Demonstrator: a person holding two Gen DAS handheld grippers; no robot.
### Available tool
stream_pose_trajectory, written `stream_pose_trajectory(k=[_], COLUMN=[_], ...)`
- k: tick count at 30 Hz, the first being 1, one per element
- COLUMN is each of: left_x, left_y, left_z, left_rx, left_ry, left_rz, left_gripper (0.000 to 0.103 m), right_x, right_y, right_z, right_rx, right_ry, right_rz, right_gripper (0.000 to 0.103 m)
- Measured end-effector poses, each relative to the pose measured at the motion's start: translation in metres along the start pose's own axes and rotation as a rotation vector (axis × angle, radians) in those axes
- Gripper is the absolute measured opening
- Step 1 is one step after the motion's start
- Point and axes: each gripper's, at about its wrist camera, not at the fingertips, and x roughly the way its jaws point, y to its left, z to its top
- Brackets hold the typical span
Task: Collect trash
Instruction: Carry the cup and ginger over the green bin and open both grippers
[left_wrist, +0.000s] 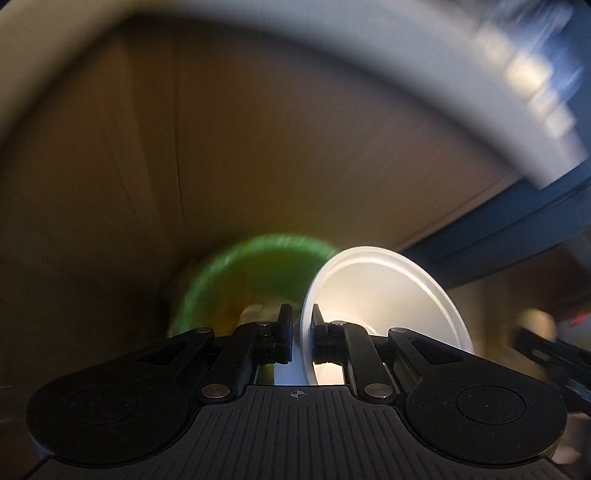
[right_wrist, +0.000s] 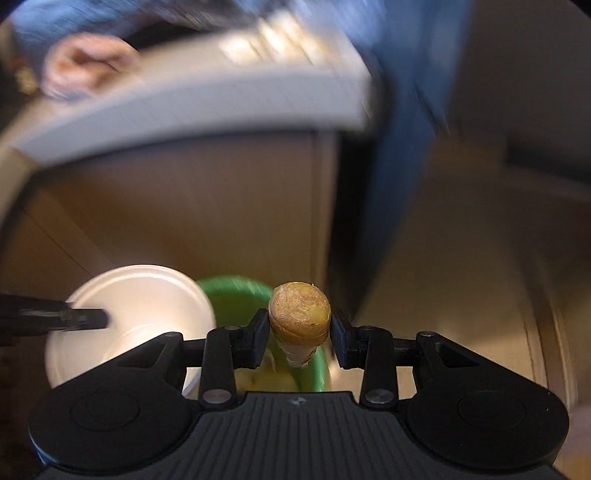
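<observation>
White plastic round lid (left_wrist: 384, 306), pinched at its rim by the left tool (left_wrist: 298, 325), and the knobbly tan ginger piece (right_wrist: 300, 317), clamped in the right tool (right_wrist: 299, 328), both hang over the green round bin (right_wrist: 236, 295); open each tool only once squarely above that mouth.

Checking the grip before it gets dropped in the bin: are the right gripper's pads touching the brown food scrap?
Touching. The right wrist view shows the right gripper with both pads pressed against the sides of the brown food scrap, no gap either side.
</observation>
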Motion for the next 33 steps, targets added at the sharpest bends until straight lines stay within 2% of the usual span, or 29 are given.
stream_pose_trajectory(k=[2,5,7,8,10,13,16,19,23,28,31,33], left_x=[0.05,0.115,0.148,0.163,0.188,0.209,0.209,0.18,0.106,-0.003,-0.068,-0.108], left_y=[-0.003,0.001,0.008,0.012,0.022,0.024,0.031,0.033,0.016,-0.004,0.005,0.02], left_z=[-0.005,-0.011,-0.016,-0.017,-0.018,-0.016,-0.007,0.008,0.04,0.073,0.074,0.07], left_rx=[0.009,-0.04,-0.079,-0.092,-0.083,-0.049,-0.076,-0.152,-0.216,-0.114,-0.06,-0.057], left_ry=[0.063,0.138,0.155,0.158,0.177,0.185,0.197,0.151,0.042,-0.092,-0.187,-0.258], left_rz=[0.04,0.086,0.079,0.047,0.008,0.092,0.118,0.113,0.025,-0.133,-0.217,-0.249], left_gripper=[0.012,0.012,0.013,0.016,0.021,0.02,0.02,0.02,0.02,0.02,0.02,0.02], right_x=[0.018,0.041,0.056,0.064,0.079,0.096,0.11,0.123,0.162,0.229,0.264,0.279], right_y=[-0.011,-0.019,-0.024,-0.026,-0.029,-0.03,-0.024,-0.012,0.019,0.055,0.071,0.073], right_z=[-0.01,-0.024,-0.031,-0.034,-0.038,-0.041,-0.041,-0.043,-0.041,-0.045,-0.046,-0.042], right_rx=[0.016,-0.003,-0.014,-0.014,-0.006,0.009,-0.012,-0.079,-0.109,-0.148,-0.146,-0.106], right_ry=[0.053,0.113,0.144,0.159,0.192,0.23,0.267,0.286,0.353,0.449,0.547,0.597], right_rz=[-0.016,-0.025,-0.028,-0.03,-0.037,-0.037,-0.018,0.025,0.106,0.165,0.186,0.219], right_gripper=[0.035,0.035,0.035,0.035,0.035,0.035,0.035,0.035,0.035,0.035,0.036,0.042])
